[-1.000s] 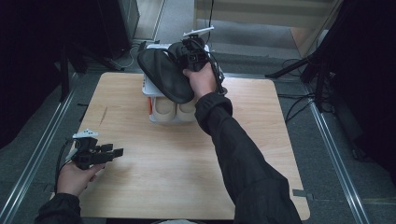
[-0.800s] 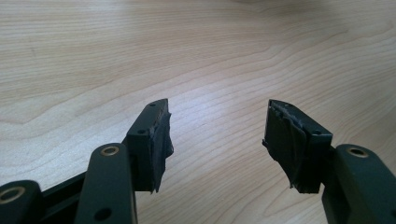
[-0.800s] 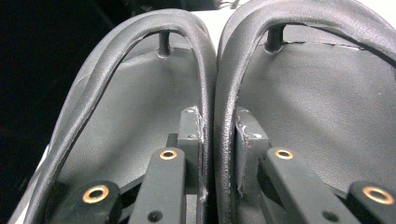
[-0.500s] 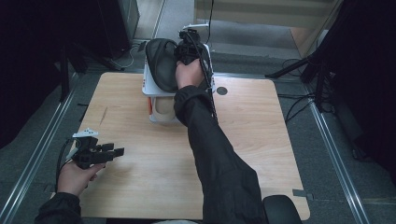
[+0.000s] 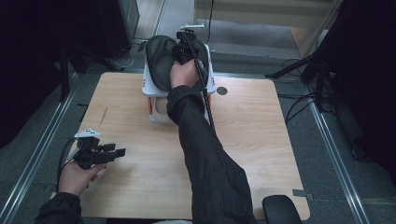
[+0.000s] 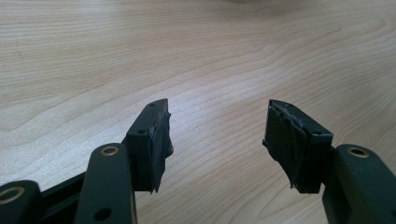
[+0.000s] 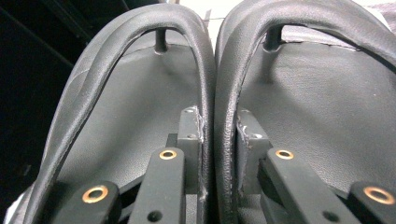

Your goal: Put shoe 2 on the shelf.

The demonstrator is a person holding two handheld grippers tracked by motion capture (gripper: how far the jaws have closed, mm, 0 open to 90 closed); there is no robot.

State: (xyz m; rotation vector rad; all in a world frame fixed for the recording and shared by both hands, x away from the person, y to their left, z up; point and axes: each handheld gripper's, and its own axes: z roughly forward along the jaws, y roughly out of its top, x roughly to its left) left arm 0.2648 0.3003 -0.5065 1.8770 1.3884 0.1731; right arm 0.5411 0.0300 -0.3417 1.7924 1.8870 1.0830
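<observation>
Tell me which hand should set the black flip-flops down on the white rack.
Right. The right gripper already pinches both straps of the flip-flops over the rack; the left gripper sits open, far off near the table's edge.

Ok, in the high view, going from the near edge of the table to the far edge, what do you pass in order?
Left gripper, open over bare table → white stand at the far edge → pair of black flip-flops on top of it, the right gripper clamped on their straps.
</observation>
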